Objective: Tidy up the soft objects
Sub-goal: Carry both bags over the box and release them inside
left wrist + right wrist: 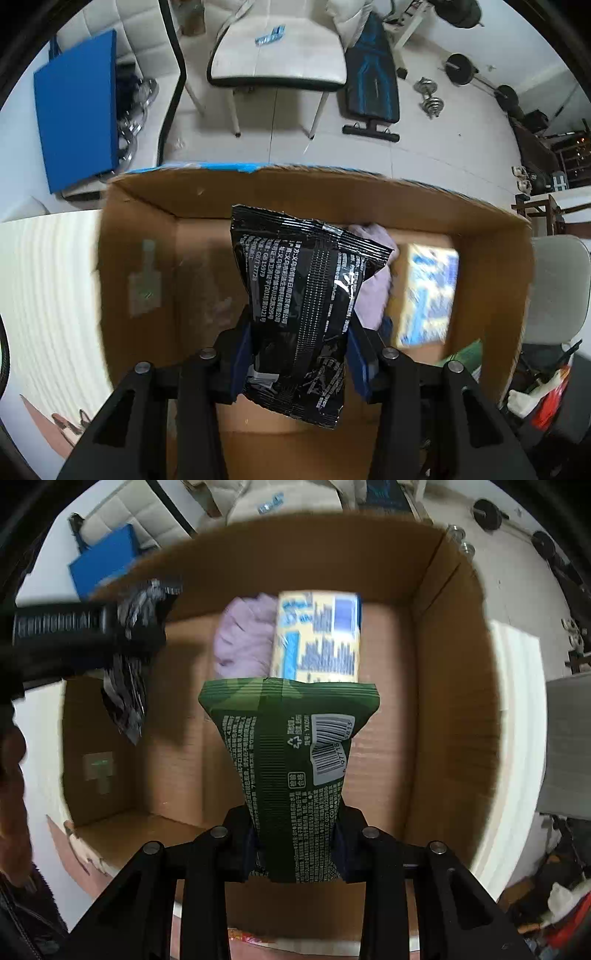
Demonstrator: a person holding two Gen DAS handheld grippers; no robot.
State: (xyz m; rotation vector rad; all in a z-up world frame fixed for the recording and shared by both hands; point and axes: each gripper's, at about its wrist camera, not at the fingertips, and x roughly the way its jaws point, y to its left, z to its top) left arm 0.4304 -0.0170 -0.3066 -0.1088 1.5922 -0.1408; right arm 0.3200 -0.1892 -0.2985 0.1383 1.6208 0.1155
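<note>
Two soft packets were held over the open cardboard box (436, 709), one in each gripper. The left gripper (300, 363) had its fingers clamped on the lower end of a black packet (306, 295) printed with white text, which stood upright above the left half of the box. The right gripper (295, 845) had its fingers clamped on the near end of a green packet (291, 746) bearing a barcode, held above the middle of the box floor. On that floor, at the far side, a lilac cloth (243, 638) lay bunched, touching the left edge of a yellow-and-blue pack (317, 638). In the right wrist view the black packet (129, 686) and the left gripper appeared blurred at the left wall. Beyond the box stood a white chair (277, 59).
</note>
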